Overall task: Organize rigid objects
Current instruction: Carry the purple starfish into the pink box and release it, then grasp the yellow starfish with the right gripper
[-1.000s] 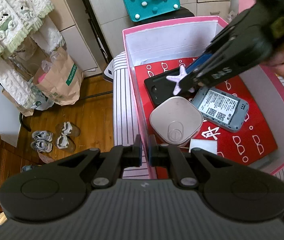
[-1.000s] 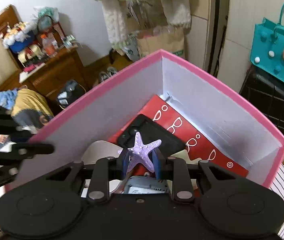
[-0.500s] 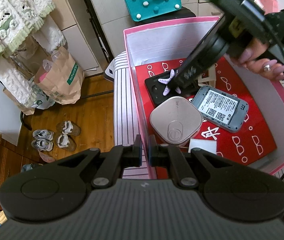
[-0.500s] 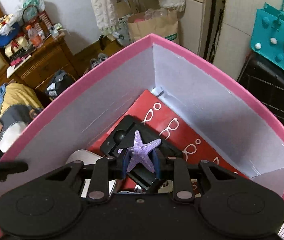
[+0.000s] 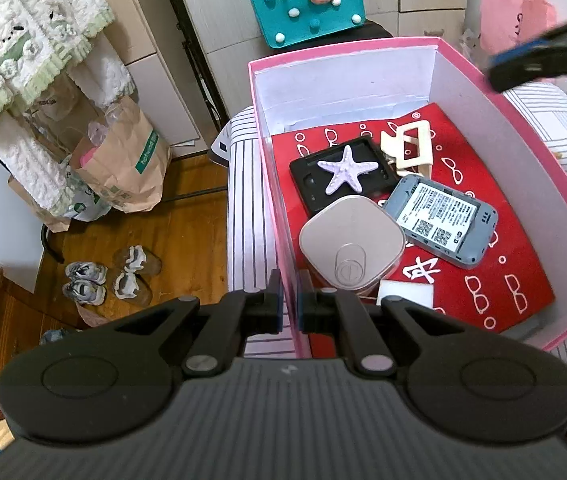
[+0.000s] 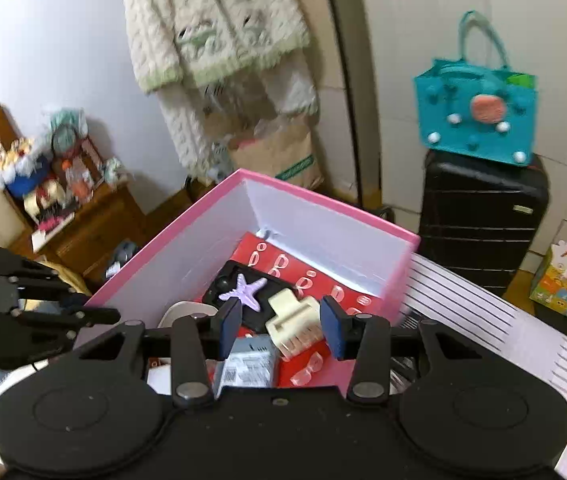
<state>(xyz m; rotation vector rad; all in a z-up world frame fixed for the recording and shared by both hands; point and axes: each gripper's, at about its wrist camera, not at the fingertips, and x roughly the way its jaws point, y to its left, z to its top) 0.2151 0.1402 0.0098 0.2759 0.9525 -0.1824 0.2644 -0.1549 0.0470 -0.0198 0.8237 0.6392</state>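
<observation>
My left view looks straight down into the pink box point(image 5: 503, 100): the starfish point(image 5: 345, 170) lies on the black tray point(image 5: 311, 184) at centre, beside the cream clip point(image 5: 407, 148), grey device point(image 5: 441, 220) and square lid point(image 5: 351, 246). My right view sees the same box from its corner, lower centre, and also the black suitcase point(image 6: 483, 216) at right. My left gripper point(image 5: 288, 304) pinches the box's near-left wall, jaws narrow. My right gripper point(image 6: 281, 328) tilts downward above the box's rim, jaws opening with nothing between them.
</observation>
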